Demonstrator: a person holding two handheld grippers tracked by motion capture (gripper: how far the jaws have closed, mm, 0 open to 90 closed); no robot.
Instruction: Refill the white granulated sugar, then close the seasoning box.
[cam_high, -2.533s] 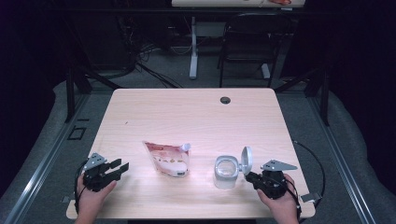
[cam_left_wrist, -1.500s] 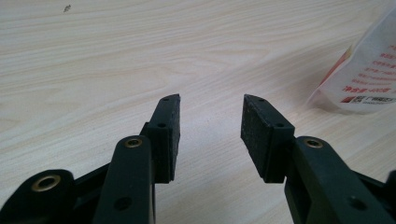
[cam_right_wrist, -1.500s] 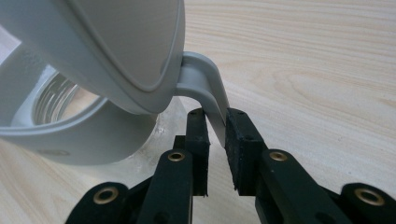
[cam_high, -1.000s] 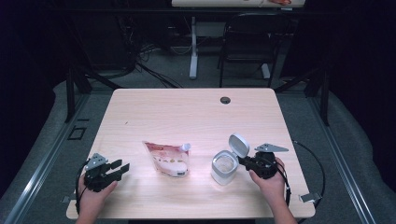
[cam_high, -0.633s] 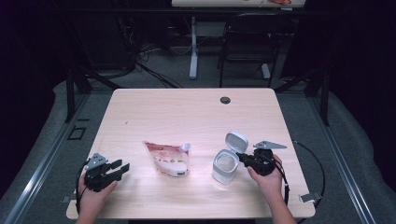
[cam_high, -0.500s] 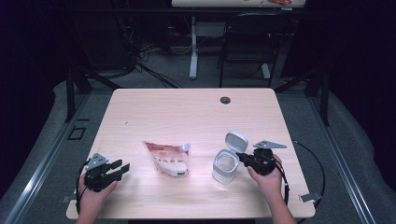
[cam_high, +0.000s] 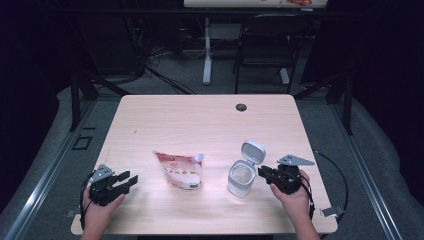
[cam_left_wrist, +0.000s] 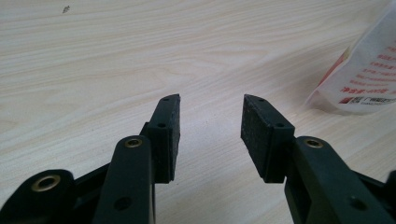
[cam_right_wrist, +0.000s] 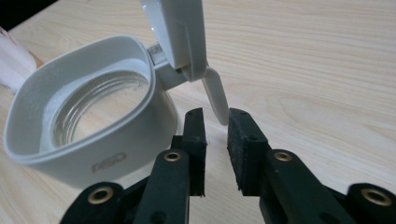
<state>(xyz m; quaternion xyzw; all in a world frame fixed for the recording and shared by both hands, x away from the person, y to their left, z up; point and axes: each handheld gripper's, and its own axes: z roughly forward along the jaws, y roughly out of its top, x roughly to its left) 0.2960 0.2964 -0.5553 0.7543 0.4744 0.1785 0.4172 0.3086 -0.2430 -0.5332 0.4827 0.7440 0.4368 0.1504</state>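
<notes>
Table (cam_high: 210, 120): you have a pale wood top in front of you, with a small dark round grommet (cam_high: 241, 107) near its far edge

Pouch (cam_high: 181, 169): a red and white spouted bag lies flat between your two hands, just left of the jar and well apart from your left gripper; in the left gripper view its printed corner (cam_left_wrist: 364, 74) sits at the right edge

Jar (cam_high: 241, 177): the clear container with the white collar stands upright near the table's front right, just beside your right gripper; in the right gripper view its open mouth (cam_right_wrist: 88, 107) faces the camera and the glass thread shows inside

Lid (cam_high: 252, 151): it is hinged to the far side of the jar and stands flipped up, tilted back, so the jar is open; in the right gripper view the lid (cam_right_wrist: 180, 32) rises above the collar

Lid tab (cam_right_wrist: 216, 95): a small white tongue hangs down from the lid's hinge side, its tip just above the gap of your right tool

Left gripper (cam_high: 122, 181): your left hand rests it low at the front left corner, jaws pointing toward the pouch; the pads (cam_left_wrist: 172, 135) stand well apart with only bare wood between them, holding nothing

Right gripper (cam_high: 266, 174): your right hand holds it just right of the jar; its jaws have just been widening, a narrow gap shows between the pads (cam_right_wrist: 243, 140), and they press on nothing, the tab's tip being just at their ends
</notes>
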